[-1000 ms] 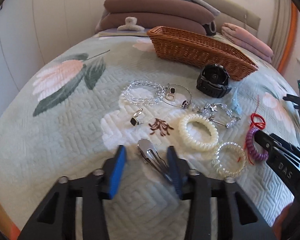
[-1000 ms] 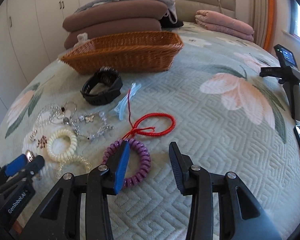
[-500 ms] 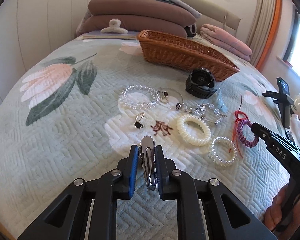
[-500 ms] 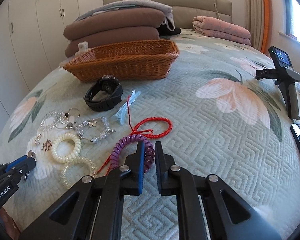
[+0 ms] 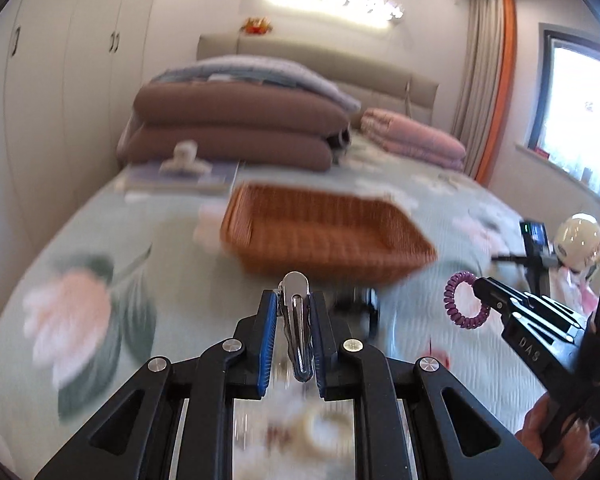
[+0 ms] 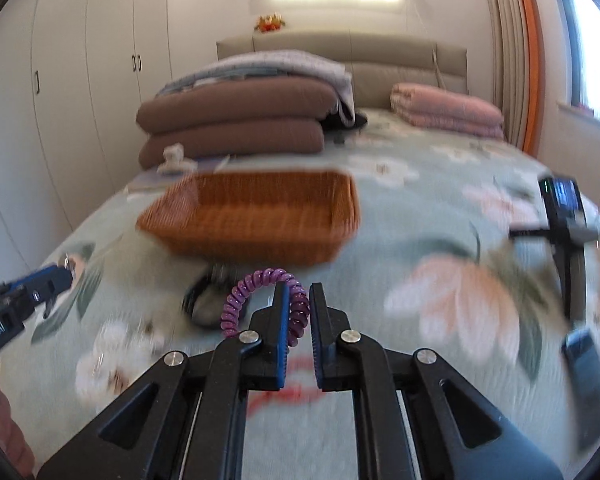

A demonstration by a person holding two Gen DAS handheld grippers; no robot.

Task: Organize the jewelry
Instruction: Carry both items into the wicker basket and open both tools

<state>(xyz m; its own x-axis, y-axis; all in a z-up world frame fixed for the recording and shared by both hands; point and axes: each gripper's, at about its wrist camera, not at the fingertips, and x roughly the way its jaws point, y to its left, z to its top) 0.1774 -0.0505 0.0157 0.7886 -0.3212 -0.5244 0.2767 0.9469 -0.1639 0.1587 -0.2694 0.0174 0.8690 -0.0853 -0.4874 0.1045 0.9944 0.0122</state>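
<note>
My left gripper (image 5: pixel 293 300) is shut on a silver metal hair clip (image 5: pixel 296 320) and holds it in the air above the bed, in front of the brown wicker basket (image 5: pixel 324 236). My right gripper (image 6: pixel 299 296) is shut on a purple coil hair tie (image 6: pixel 260 296), also lifted, short of the basket (image 6: pixel 256 216). The right gripper with the purple coil (image 5: pixel 466 300) shows at the right of the left wrist view. The left gripper (image 6: pixel 58 276) shows at the left of the right wrist view. A black watch (image 6: pixel 208 300) lies blurred on the quilt below.
Other jewelry lies blurred on the green floral quilt (image 5: pixel 80 300) under the grippers. Folded brown cushions (image 5: pixel 232 132) and pink blankets (image 5: pixel 412 140) lie behind the basket. A phone on a small tripod (image 6: pixel 564 216) stands at the right.
Both grippers have lifted off the quilt with their items and moved toward the basket. The view is motion-blurred.
</note>
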